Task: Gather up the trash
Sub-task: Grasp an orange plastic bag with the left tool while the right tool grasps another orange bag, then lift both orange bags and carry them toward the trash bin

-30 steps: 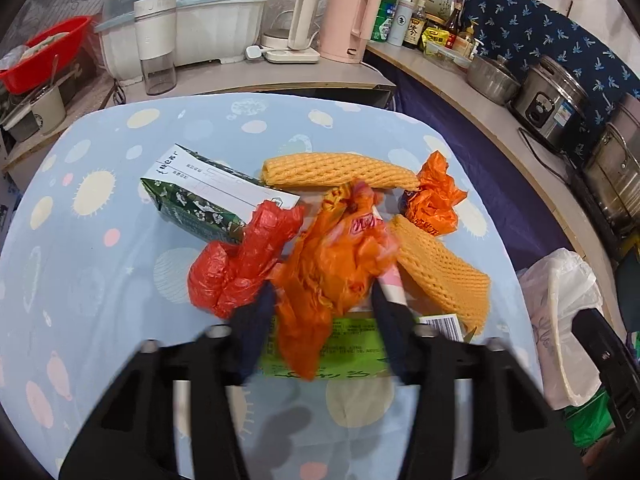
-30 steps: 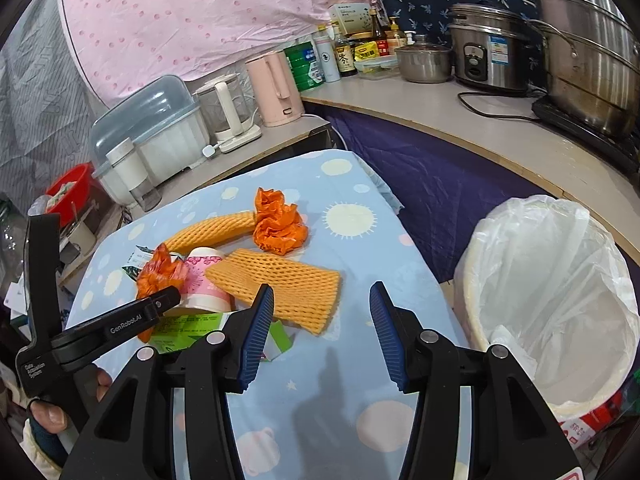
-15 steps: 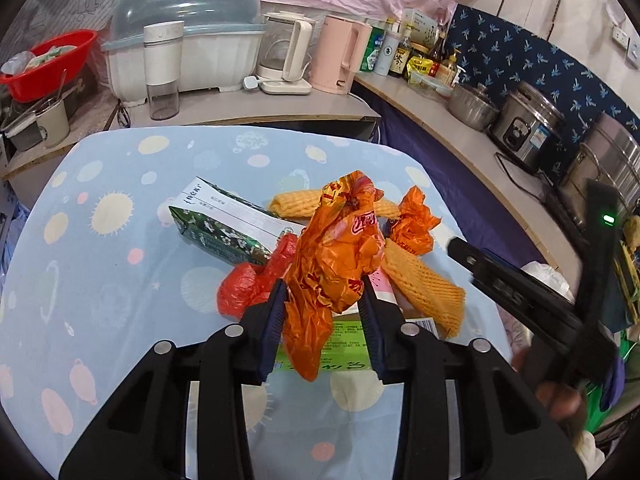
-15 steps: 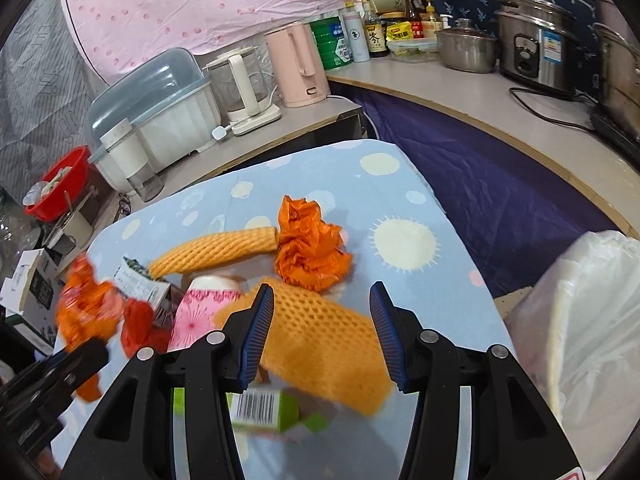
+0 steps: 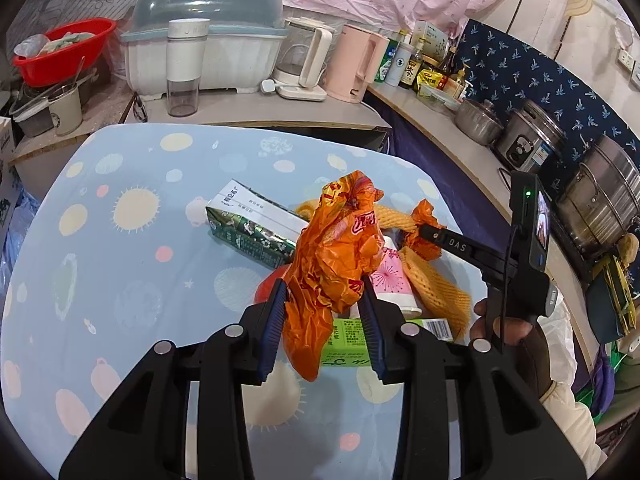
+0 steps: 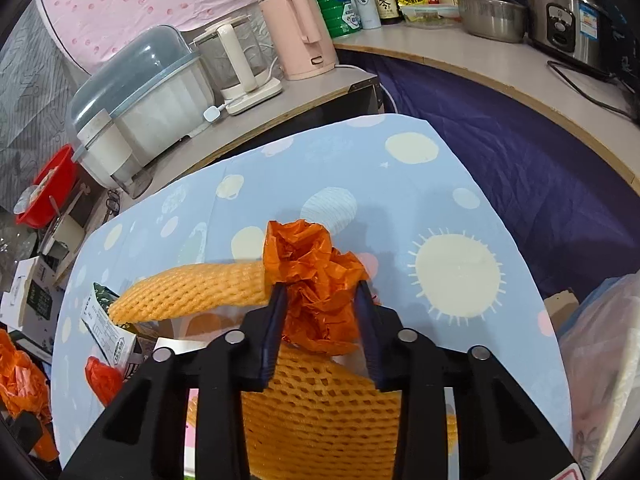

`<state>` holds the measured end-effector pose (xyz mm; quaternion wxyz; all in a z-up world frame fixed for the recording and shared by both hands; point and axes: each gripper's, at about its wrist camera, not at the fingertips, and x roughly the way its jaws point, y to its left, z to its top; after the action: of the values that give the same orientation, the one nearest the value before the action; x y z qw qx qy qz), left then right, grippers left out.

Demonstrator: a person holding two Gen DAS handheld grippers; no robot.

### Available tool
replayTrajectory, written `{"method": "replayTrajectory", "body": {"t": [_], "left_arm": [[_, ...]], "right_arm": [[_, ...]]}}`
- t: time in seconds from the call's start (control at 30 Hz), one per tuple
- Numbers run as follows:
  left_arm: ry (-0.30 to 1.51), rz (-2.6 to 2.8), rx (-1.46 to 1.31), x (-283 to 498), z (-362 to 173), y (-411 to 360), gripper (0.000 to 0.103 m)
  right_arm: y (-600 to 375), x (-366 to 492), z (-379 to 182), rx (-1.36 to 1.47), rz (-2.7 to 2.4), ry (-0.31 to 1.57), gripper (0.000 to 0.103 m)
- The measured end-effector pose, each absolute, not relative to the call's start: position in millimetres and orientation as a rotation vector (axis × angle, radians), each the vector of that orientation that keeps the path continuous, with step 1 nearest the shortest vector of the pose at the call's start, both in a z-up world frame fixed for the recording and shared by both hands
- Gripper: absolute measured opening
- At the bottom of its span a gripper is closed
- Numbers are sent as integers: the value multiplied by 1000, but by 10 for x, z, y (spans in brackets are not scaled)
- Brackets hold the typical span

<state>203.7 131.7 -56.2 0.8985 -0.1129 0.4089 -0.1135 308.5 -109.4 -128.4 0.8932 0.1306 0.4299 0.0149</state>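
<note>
My left gripper (image 5: 322,290) is shut on a large crumpled orange plastic bag (image 5: 336,248), held above the blue spotted tablecloth (image 5: 120,280). My right gripper (image 6: 320,292) reaches over a flat yellow foam net (image 6: 320,412). Its jaws are closing and its pads press both sides of a small crumpled orange wrapper (image 6: 312,264). The same grip shows in the left wrist view, at the wrapper (image 5: 426,220). A green-and-white carton (image 5: 256,224), a pink paper cup (image 5: 390,280), a rolled foam net (image 6: 192,290), a red bag (image 6: 102,374) and a green box (image 5: 348,340) lie on the table.
A bin lined with a white bag (image 6: 600,360) stands off the table's right edge. Behind the table a counter carries a dish rack (image 5: 204,40), a pink kettle (image 6: 298,28), bottles and steel pots (image 5: 604,196). A gloved hand (image 5: 504,328) holds the right gripper.
The left gripper has lifted the orange bag off the pile. The right gripper has swung from the bin side over the table, dropped onto the small orange wrapper, and its jaws have narrowed on it.
</note>
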Motion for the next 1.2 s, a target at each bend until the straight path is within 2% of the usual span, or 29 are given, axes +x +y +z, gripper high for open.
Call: {"method": "replayTrajectory", "body": {"t": [0.2,0.7,1.2], "left_arm": [[853,-222,-243,1987,-585,1379,35],[806,-301,-198,1527,-331,1068,35],[753,-490,-65,1004,-80,47,35]], "right_arm": [[-1136,2890,-1105,264,20,837,16],[-1620,1863,-166,364,-17,623,16],[-2529,520,-14,347,-260,556,16]]}}
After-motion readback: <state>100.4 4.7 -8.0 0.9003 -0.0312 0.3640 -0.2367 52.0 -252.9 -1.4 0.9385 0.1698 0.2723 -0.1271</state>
